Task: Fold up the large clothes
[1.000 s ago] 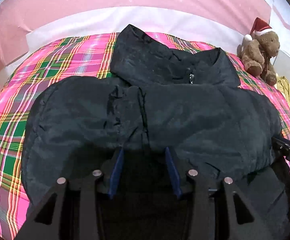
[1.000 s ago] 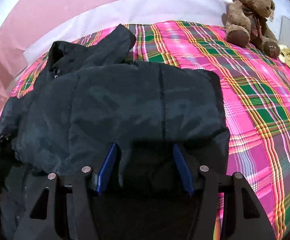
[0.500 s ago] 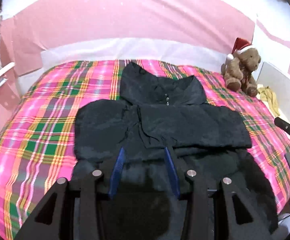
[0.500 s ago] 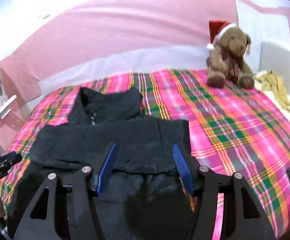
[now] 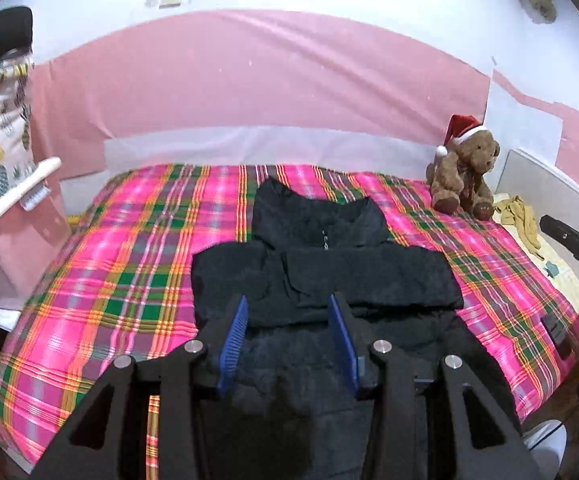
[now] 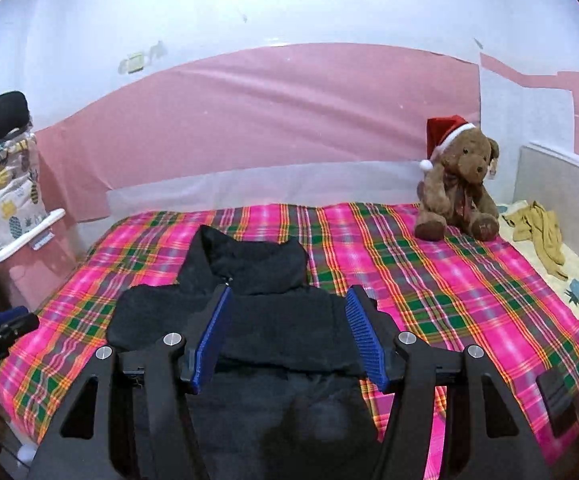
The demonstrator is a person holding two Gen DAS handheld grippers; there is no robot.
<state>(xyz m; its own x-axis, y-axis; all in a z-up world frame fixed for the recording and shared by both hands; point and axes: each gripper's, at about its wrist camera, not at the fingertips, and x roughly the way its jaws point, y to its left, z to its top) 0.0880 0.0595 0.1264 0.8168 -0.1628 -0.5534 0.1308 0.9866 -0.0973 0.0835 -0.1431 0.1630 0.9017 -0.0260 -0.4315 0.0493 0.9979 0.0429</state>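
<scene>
A black jacket (image 5: 329, 272) lies face up on the pink plaid bedspread (image 5: 129, 260), collar toward the wall and both sleeves folded across its chest. Its lower half runs toward me and passes under both grippers. My left gripper (image 5: 287, 308) hovers above the jacket's left lower part, jaws open, blue pads (image 5: 233, 340) bare. In the right wrist view the same jacket (image 6: 269, 320) lies below my right gripper (image 6: 288, 292), which stands wider open above the right lower part. Neither gripper holds any fabric.
A brown teddy bear (image 6: 455, 184) in a red hat sits at the bed's far right corner. Beside it are a yellow cloth (image 6: 541, 236) and a white panel (image 6: 561, 192). A flat black object (image 6: 555, 404) lies near the right edge. A pineapple-print bag (image 6: 1, 208) hangs on the left.
Both grippers have pulled back and risen away from the jacket, so the whole bed and wall have come into view. The jacket has stayed as it lay.
</scene>
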